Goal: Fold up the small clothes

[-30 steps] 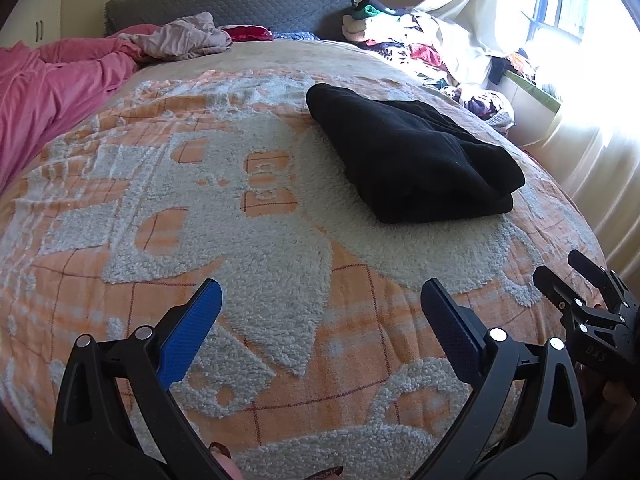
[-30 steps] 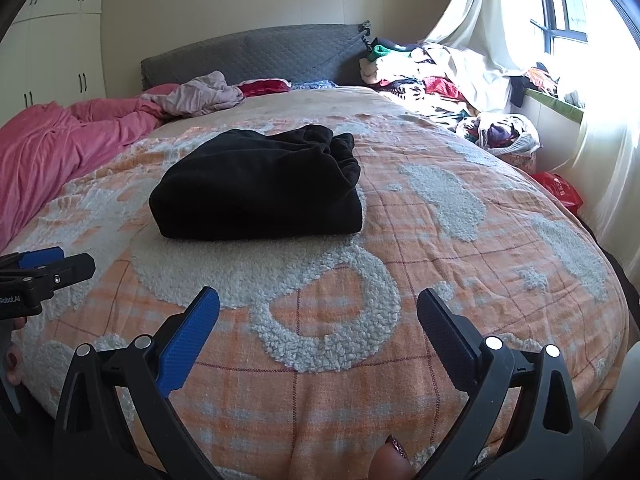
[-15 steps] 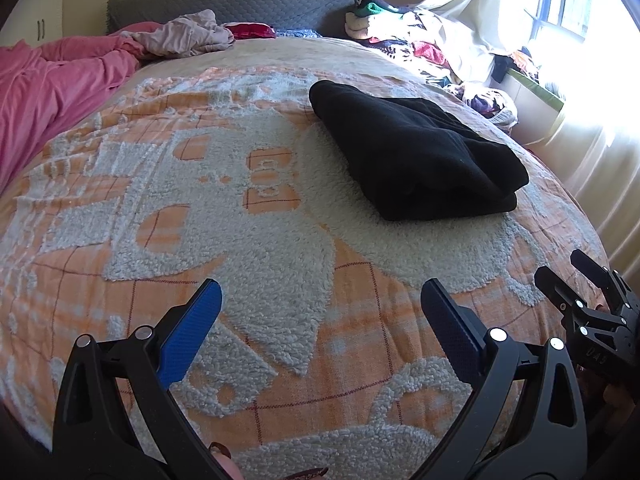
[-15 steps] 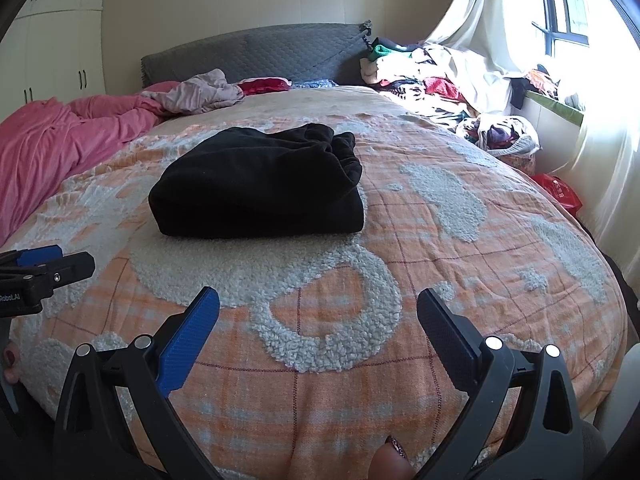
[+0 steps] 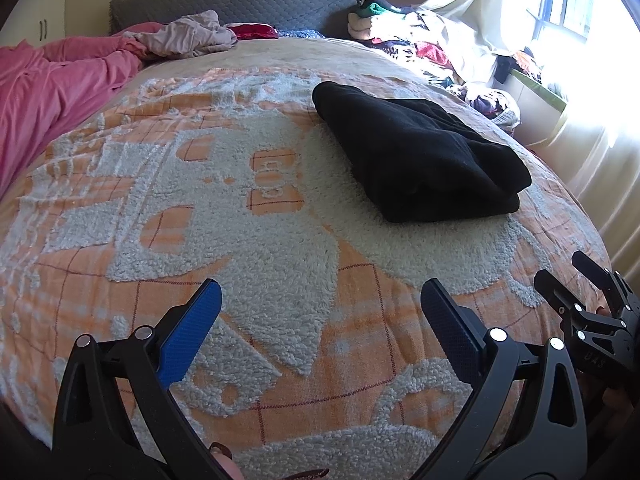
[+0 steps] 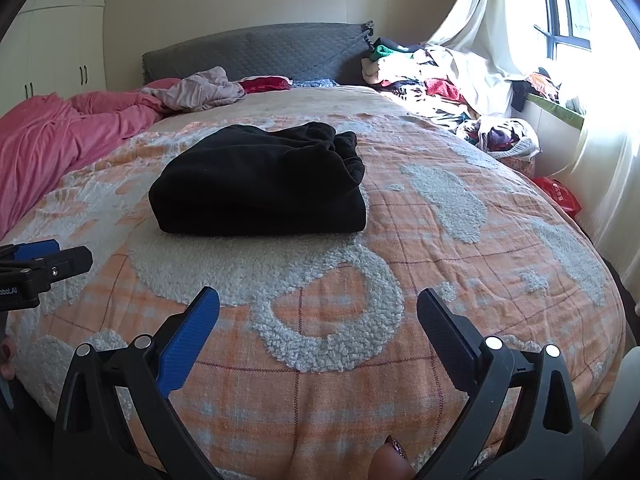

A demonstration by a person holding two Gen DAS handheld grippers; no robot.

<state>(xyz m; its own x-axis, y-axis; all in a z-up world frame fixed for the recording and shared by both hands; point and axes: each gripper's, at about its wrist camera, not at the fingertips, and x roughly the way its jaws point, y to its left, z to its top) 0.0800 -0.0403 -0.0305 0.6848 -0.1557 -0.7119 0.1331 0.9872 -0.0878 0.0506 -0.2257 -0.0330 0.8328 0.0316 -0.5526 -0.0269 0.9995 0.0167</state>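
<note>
Your left gripper (image 5: 320,316) and right gripper (image 6: 318,320) both hang w/ fingers wide apart, gripping nothing, over the near edge of the orange blanket (image 6: 420,248). Folded black garment (image 6: 260,184) lies mid-bed (pink duvet (image 6: 48,140) far left)

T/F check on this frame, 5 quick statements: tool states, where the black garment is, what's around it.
1. The left tool is open and holds nothing. True.
2. The right tool is clamped on the black garment. False: it is open, short of the garment, over the orange blanket.
3. The black garment lies folded on the blanket. True.
4. The pink duvet covers the black garment. False: it is bunched at the bed's left side, apart from it.
5. A pile of mixed clothes sits by the window, right of the grey headboard. True.
</note>
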